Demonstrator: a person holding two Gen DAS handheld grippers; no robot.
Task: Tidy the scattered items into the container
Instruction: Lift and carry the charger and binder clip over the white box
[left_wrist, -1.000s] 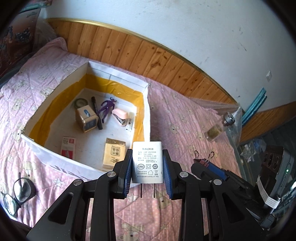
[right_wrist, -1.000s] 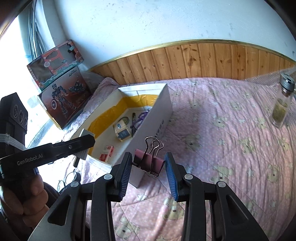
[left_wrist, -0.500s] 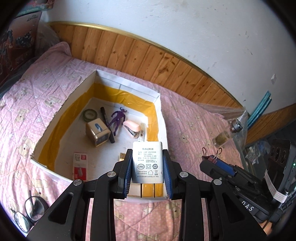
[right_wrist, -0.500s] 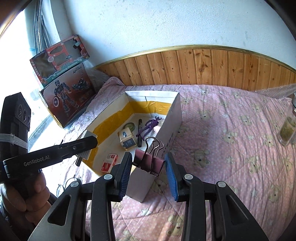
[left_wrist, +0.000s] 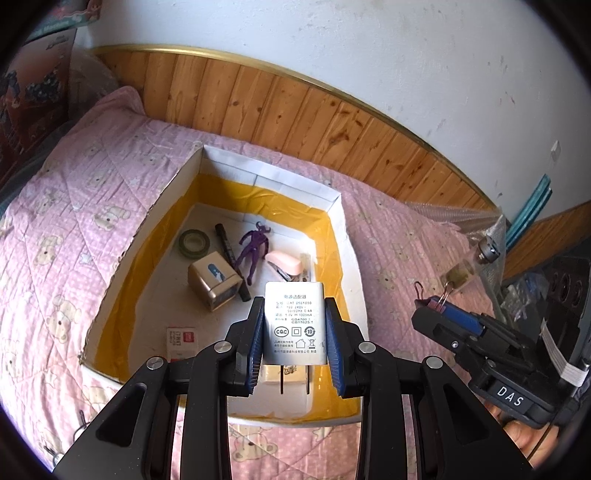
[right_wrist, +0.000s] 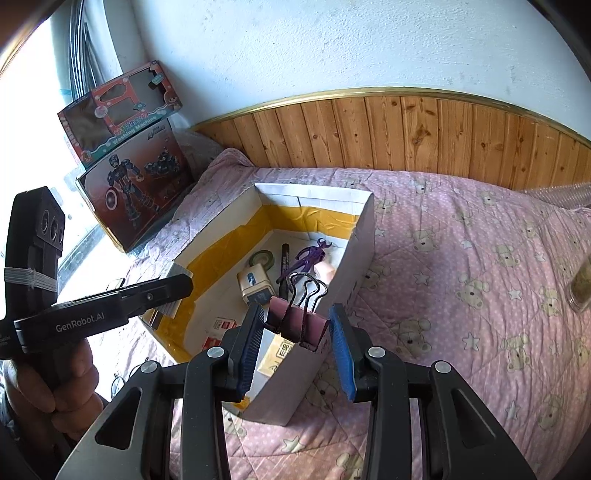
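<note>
My left gripper (left_wrist: 294, 345) is shut on a white power adapter (left_wrist: 294, 323), prongs down, held above the near part of the open white box (left_wrist: 341, 221) with yellow tape inside. My right gripper (right_wrist: 297, 341) is shut on a dark red binder clip (right_wrist: 301, 321), held over the box's near right wall (right_wrist: 354, 254). The box holds a tape roll (left_wrist: 194, 242), black marker (left_wrist: 229, 254), purple figure (left_wrist: 255, 247), pink stapler (left_wrist: 284, 263), a small tan box (left_wrist: 212, 280) and a red-and-white card (left_wrist: 181, 338). The right gripper with the clip also shows in the left wrist view (left_wrist: 436, 308).
The box sits on a pink quilted bed (right_wrist: 461, 277) against a wood-panelled wall (right_wrist: 406, 129). A glass bottle (left_wrist: 476, 262) stands on the bed to the right. Toy boxes (right_wrist: 129, 155) lean at the bed's far left. Glasses lie at the near left (left_wrist: 59, 456).
Both grippers have moved forward toward the box with their loads. The adapter now hangs over the box interior, and the clip is over the box's right wall.
</note>
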